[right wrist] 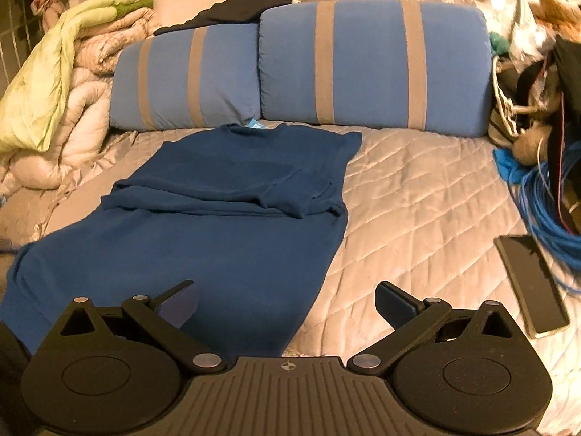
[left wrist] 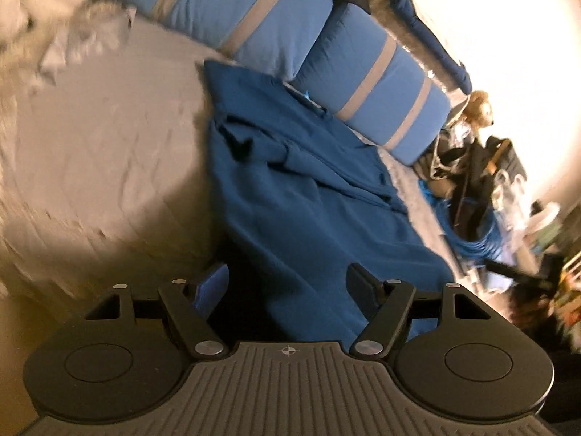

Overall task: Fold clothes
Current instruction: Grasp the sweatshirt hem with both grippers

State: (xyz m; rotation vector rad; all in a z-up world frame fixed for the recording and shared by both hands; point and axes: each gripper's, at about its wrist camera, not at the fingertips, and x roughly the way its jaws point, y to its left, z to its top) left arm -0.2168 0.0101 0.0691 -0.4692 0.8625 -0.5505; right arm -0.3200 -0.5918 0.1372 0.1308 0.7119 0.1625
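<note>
The blue T-shirt (right wrist: 218, 218) lies flat on the quilted grey bedspread (right wrist: 417, 200), its collar toward the two blue striped pillows (right wrist: 370, 65) and its sleeves folded in across the chest. The right gripper (right wrist: 287, 305) hovers above the shirt's hem, at its right corner, fingers wide apart and empty. The left gripper (left wrist: 287, 287) hangs over the shirt's hem too, fingers spread with nothing between them. A black phone (right wrist: 532, 283) rests to the right of the shirt, beside a coil of blue cable (right wrist: 552, 218).
</note>
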